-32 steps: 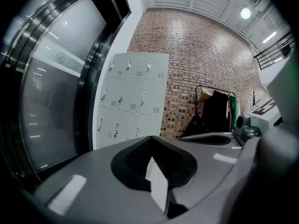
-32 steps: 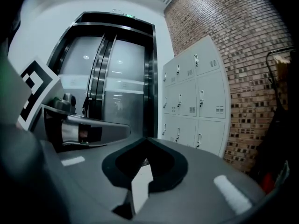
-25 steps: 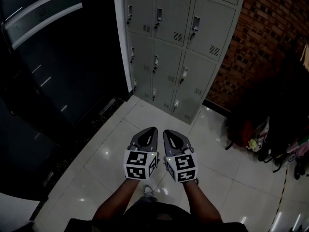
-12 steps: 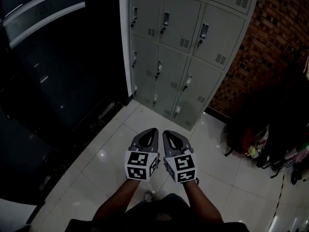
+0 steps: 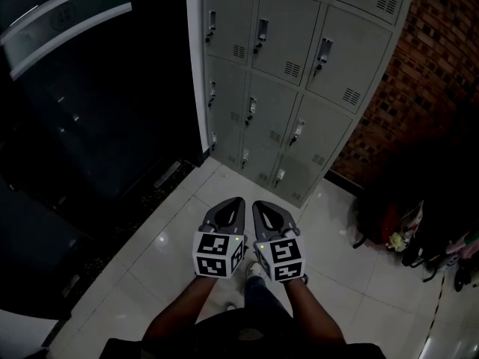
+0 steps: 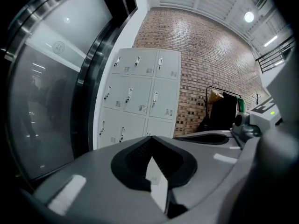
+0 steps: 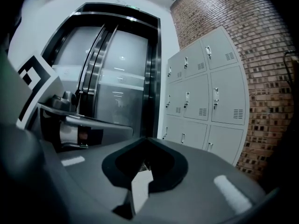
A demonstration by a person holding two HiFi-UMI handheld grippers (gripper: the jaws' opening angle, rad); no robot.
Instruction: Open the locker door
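Now the locker bank [image 5: 299,73] looms larger and nearer than a second ago, so the approach is under way. Left gripper [image 5: 236,202] and right gripper [image 5: 259,205] ride side by side, jaws together, empty, well short of the doors; target door unclear, latches too small

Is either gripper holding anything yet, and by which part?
Nothing is held. The left gripper and right gripper are both shut and empty, short of the lockers.
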